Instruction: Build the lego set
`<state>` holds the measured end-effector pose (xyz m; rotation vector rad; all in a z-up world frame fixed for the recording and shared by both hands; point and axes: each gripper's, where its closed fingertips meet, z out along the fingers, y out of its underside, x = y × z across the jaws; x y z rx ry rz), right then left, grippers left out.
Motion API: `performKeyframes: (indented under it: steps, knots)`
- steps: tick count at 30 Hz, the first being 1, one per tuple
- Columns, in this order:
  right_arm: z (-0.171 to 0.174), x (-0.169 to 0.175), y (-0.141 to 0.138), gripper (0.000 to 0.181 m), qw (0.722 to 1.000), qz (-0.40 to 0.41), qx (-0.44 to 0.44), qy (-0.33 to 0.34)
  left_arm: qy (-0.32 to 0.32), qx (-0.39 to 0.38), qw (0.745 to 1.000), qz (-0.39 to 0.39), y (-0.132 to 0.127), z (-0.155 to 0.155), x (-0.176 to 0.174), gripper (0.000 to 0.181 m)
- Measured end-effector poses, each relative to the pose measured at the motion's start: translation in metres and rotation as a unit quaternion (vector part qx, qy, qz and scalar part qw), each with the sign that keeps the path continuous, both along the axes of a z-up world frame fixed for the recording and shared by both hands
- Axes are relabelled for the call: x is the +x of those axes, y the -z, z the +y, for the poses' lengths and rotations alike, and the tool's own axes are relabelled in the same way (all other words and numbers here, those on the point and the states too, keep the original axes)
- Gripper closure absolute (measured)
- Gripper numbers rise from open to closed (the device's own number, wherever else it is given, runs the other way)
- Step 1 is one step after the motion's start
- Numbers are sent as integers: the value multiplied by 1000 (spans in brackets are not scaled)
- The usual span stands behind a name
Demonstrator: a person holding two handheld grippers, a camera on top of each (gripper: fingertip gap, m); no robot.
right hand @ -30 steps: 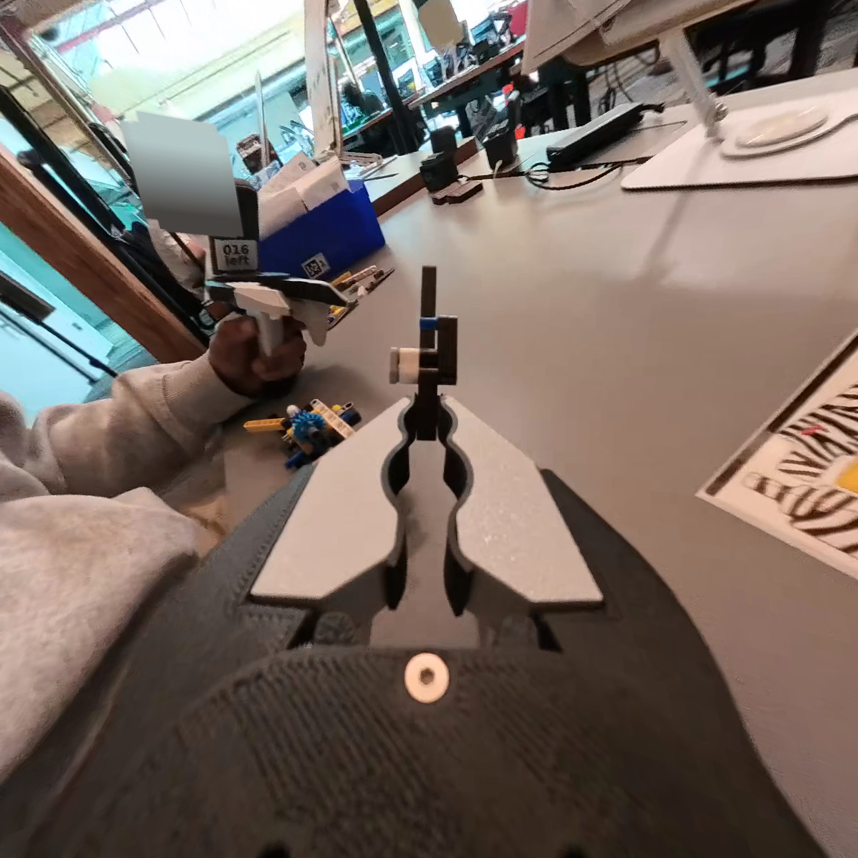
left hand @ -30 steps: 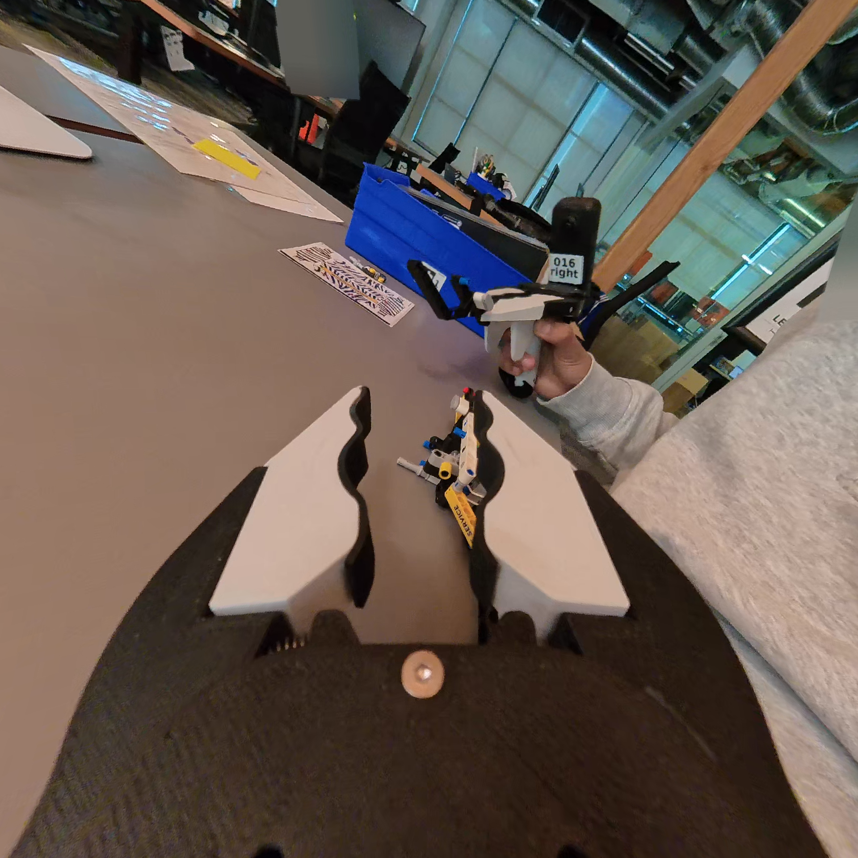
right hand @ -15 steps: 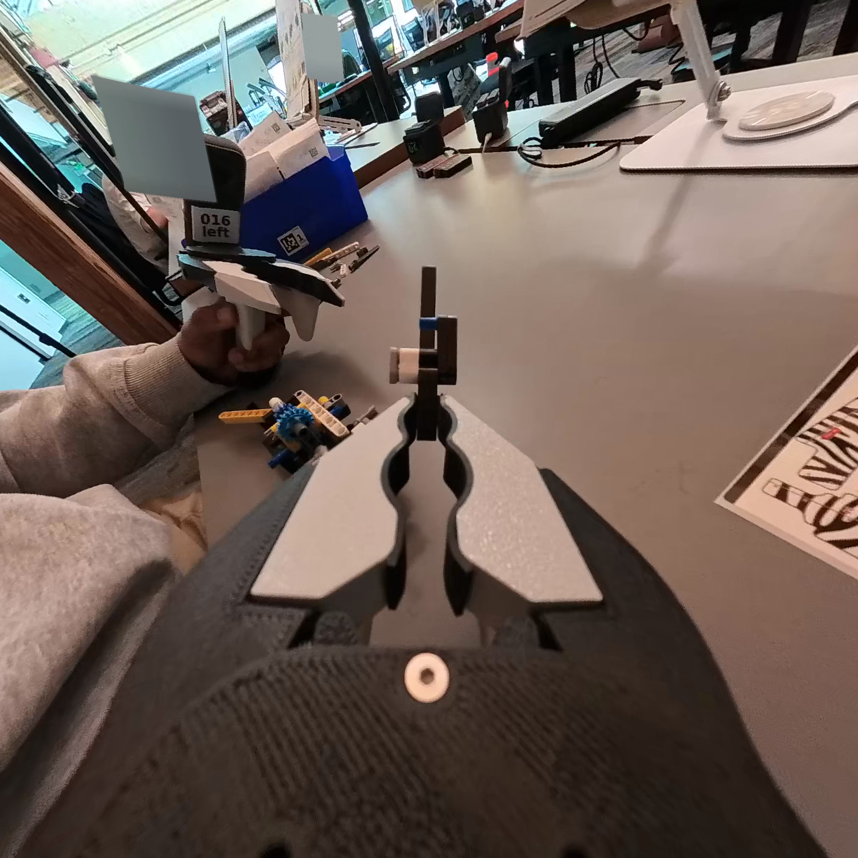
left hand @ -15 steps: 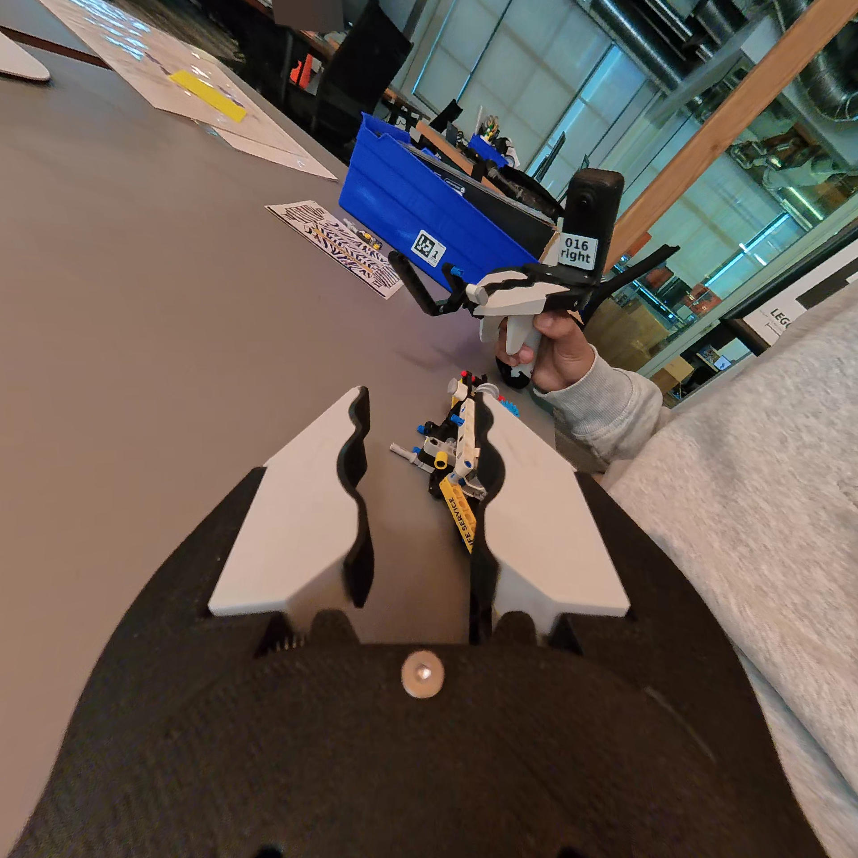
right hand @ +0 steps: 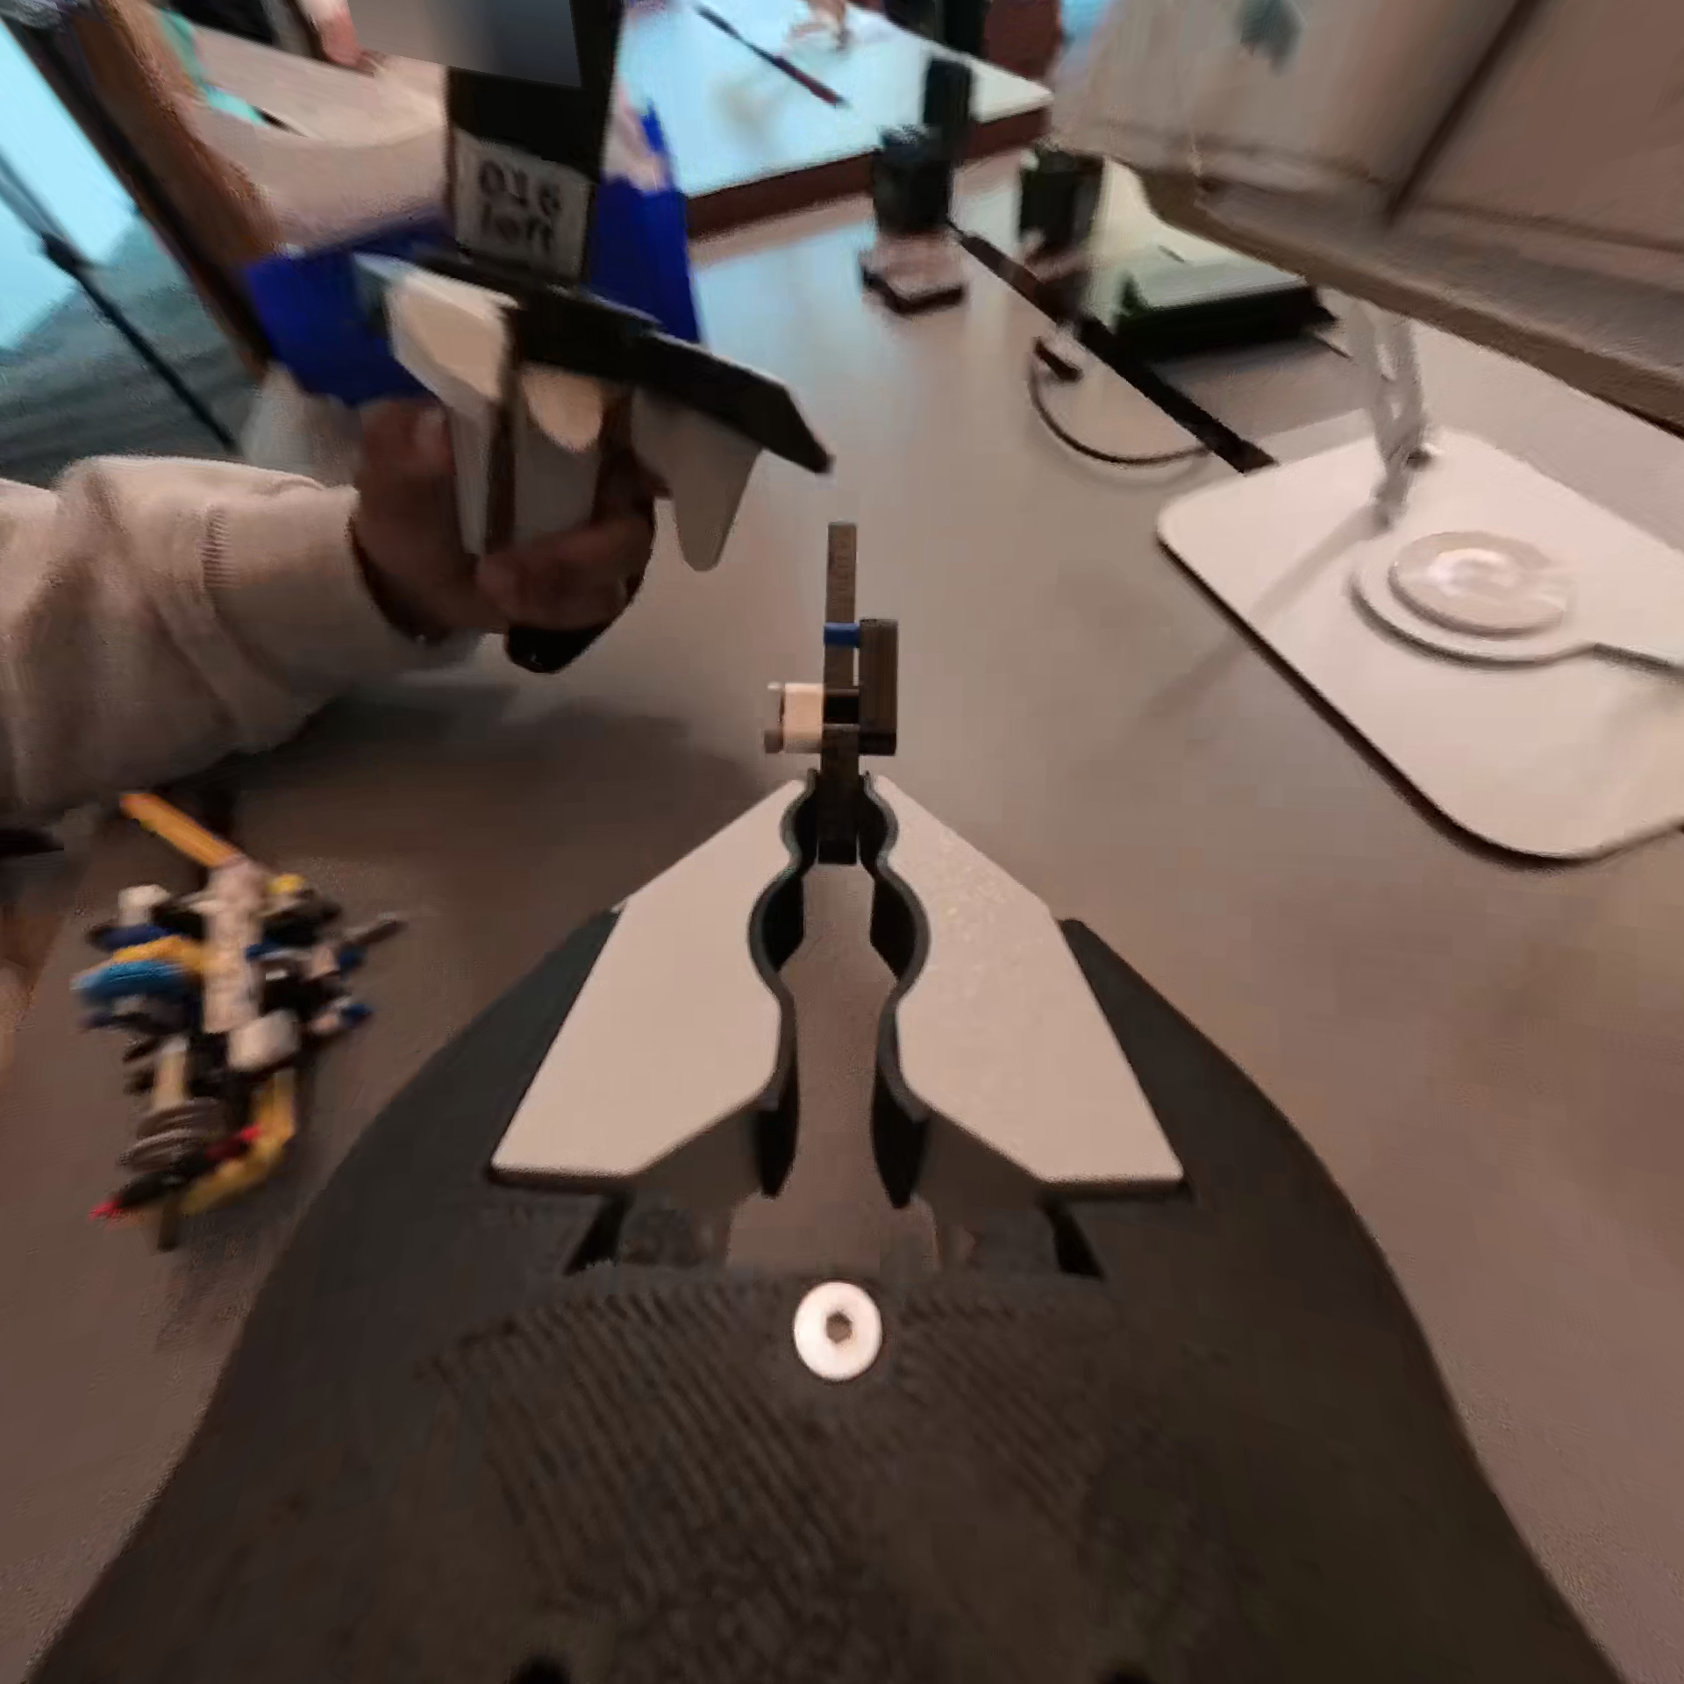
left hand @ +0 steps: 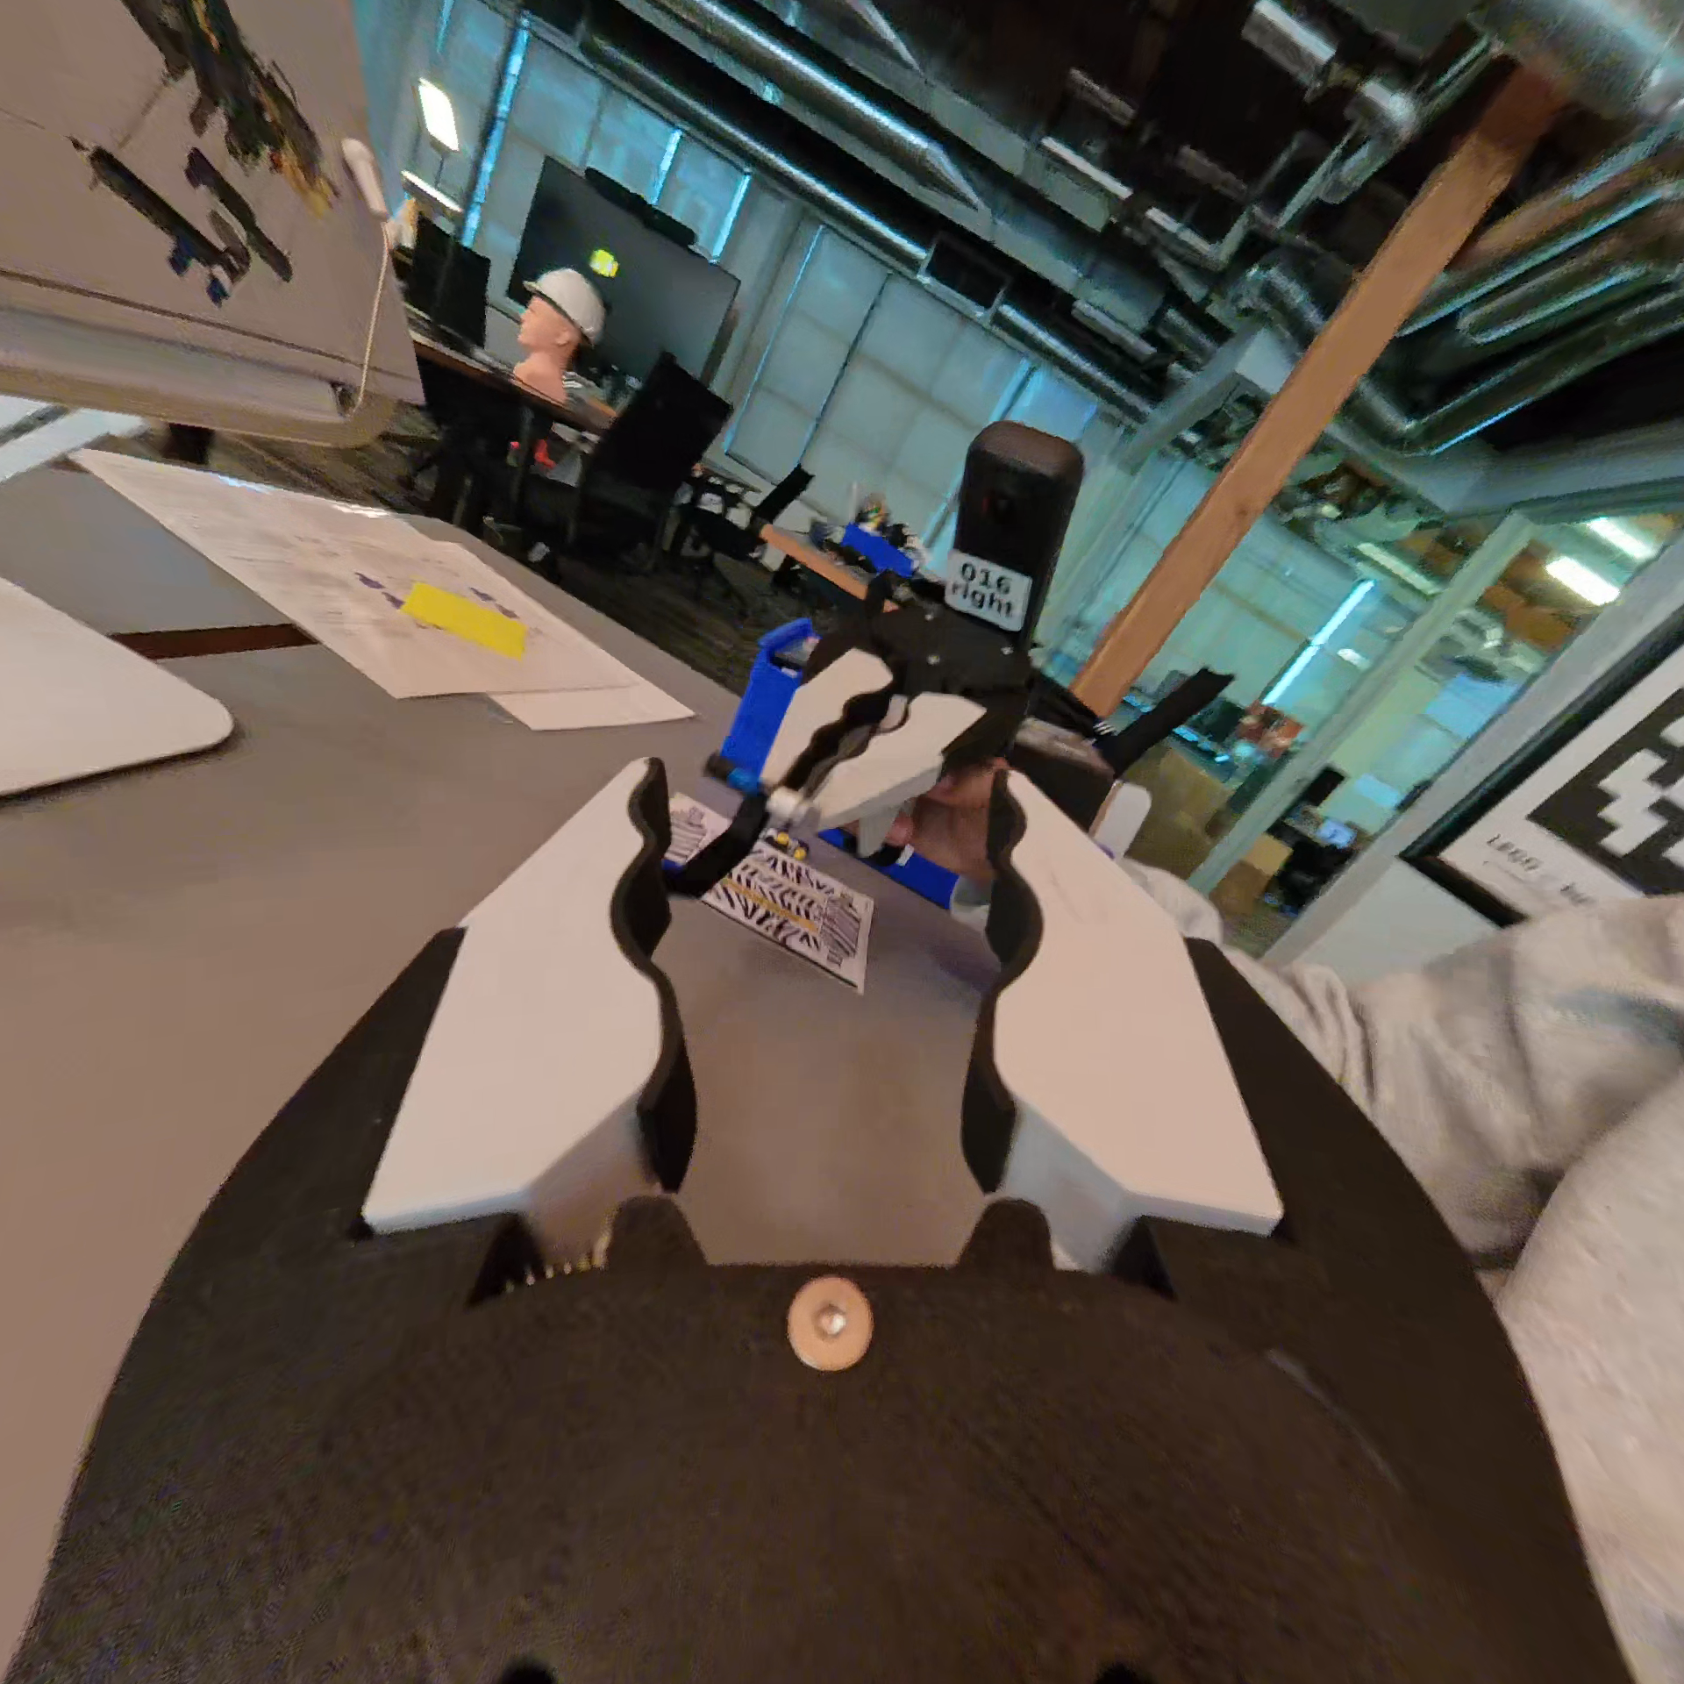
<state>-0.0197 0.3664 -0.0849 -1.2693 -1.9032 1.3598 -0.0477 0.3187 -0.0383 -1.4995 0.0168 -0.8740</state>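
My right tool [right hand: 836, 825] is pinched shut on a small black subassembly [right hand: 843, 693], held upright at 12 o'clock so its white pin and blue peg stay exposed for mating. My left tool [left hand: 825, 875] is wide open and holds nothing, raised off the counter [right hand: 1139, 820], free to steady something, I judge. The main model [right hand: 214, 993] lies on the counter at 9 o'clock in the right view, untouched, below my left hand [right hand: 510, 565]. The striped sheet [left hand: 784, 911] lies beyond.
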Motion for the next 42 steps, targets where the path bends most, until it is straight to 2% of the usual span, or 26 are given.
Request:
performKeyframes:
  steps: [1, 3, 5, 8, 12, 18, 20, 22, 27, 32, 36, 40, 42]
  knots:
    - [11, -8, 3, 175, 1000, 2, 4, 24, 14, 2, 1000, -16, 1, 9, -6, 108]
    - [15, -18, -8, 175, 997, 59, -46, 35, 41, 13, 999, -32, 6, 19, -17, 109]
    - [18, -20, -19, 175, 985, 122, -112, 40, 55, 50, 996, -54, 8, 19, -28, 127]
    - [28, -15, -22, 176, 968, 168, -177, 51, 66, 71, 989, -110, 7, 18, -44, 118]
    - [25, -12, -42, 176, 958, 200, -201, 37, 33, 73, 991, -107, 7, 17, -55, 122]
    - [16, -26, -20, 176, 946, 148, -288, -1, 49, 42, 987, -147, 17, 25, -57, 122]
    - [16, -31, -11, 176, 947, 120, -297, 0, 52, 39, 986, -155, 17, 25, -57, 129]
    - [15, -32, -9, 176, 948, 110, -297, -2, 53, 42, 984, -164, 17, 25, -58, 138]
    - [12, -33, -5, 176, 951, 98, -294, 5, 82, 48, 976, -196, 13, 22, -55, 137]
    - [7, -35, 0, 175, 954, 79, -290, 0, 92, 29, 979, -181, 19, 25, -46, 138]
    - [4, -34, 1, 175, 955, 72, -286, -4, 85, 32, 981, -173, 18, 24, -47, 150]
    - [5, -32, -2, 175, 950, 82, -300, -8, 85, 26, 982, -164, 21, 25, -45, 171]
    - [8, -31, -5, 175, 948, 91, -306, -5, 86, 22, 983, -158, 22, 25, -44, 174]
